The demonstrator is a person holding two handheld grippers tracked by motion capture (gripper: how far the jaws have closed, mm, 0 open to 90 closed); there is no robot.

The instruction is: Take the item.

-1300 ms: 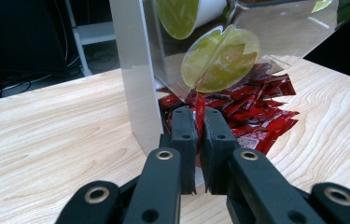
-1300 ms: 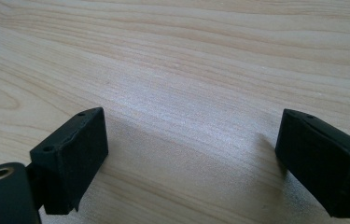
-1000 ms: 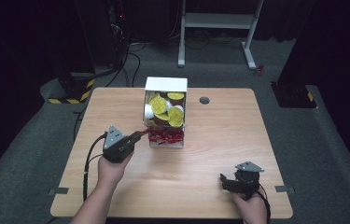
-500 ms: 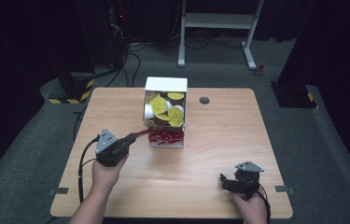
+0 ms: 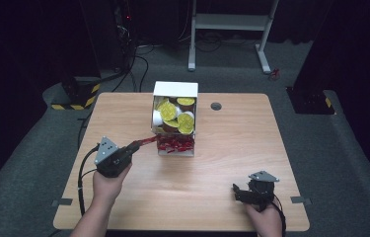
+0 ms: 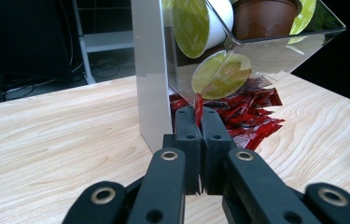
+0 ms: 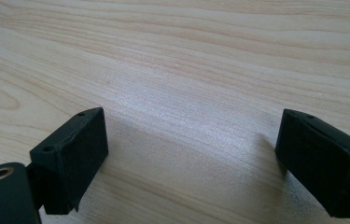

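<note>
My left gripper (image 6: 199, 122) was clamped on a red sachet (image 6: 198, 106), held w/ its tip just ahead of the jaws, right by the dispenser box (image 5: 175, 118). Best to draw it back straight, no twisting. Right gripper (image 5: 244, 193) was spread wide, idle over bare table (image 7: 200, 70).

red sachet (image 6: 199, 108) pinched in left gripper (image 6: 199, 122), beside dispenser's (image 5: 175, 91) sachet pile (image 5: 175, 144).
</note>
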